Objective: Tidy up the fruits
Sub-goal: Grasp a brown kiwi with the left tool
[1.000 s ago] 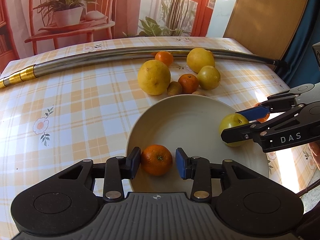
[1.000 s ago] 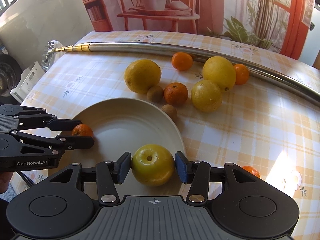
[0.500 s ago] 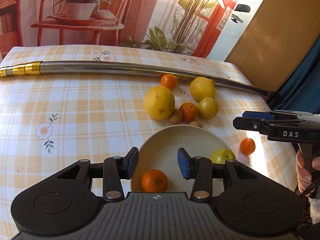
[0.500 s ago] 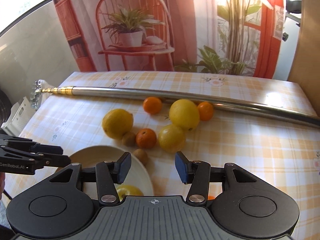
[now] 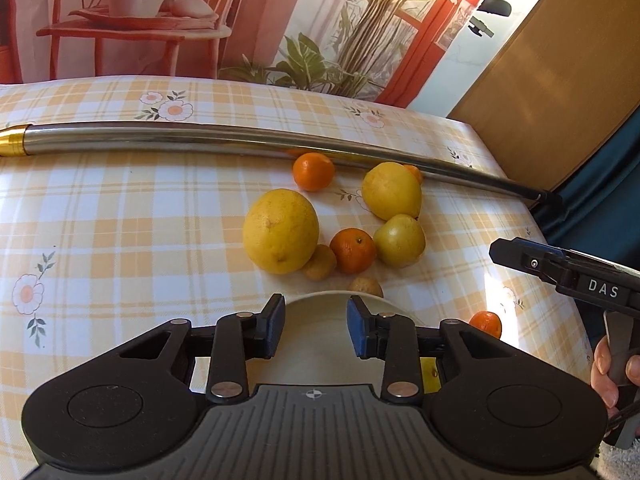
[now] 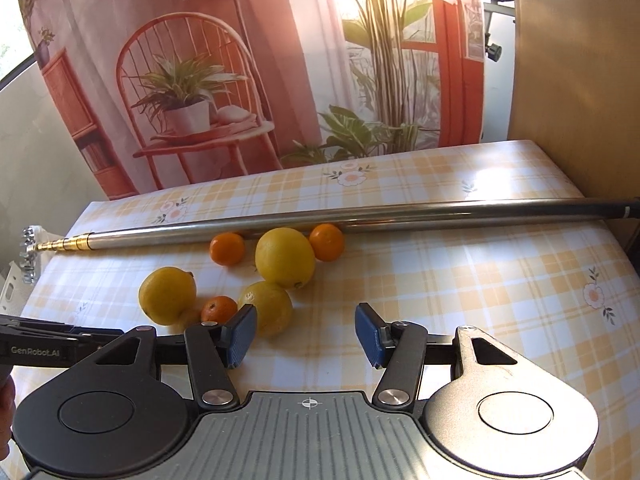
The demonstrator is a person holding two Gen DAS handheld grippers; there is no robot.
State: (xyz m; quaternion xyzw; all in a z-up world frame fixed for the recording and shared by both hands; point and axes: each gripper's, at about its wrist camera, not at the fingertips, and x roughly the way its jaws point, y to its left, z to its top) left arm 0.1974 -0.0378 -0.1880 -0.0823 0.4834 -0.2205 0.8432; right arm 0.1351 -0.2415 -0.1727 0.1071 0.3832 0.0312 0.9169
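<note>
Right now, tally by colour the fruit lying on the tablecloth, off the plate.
Orange fruits: 4
Yellow fruits: 3
Brown fruits: 2
Total: 9

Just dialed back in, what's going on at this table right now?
A person is sorting fruit with a handheld claw in each hand. Both are open and empty: the left claw hovers over the pale plate, the right claw over bare tablecloth. Most fruit is loose on the table: two big lemons, a yellow-green apple, several mandarins and two small brown fruits, clustered in front of a long metal pole. One mandarin lies apart, right of the plate.
</note>
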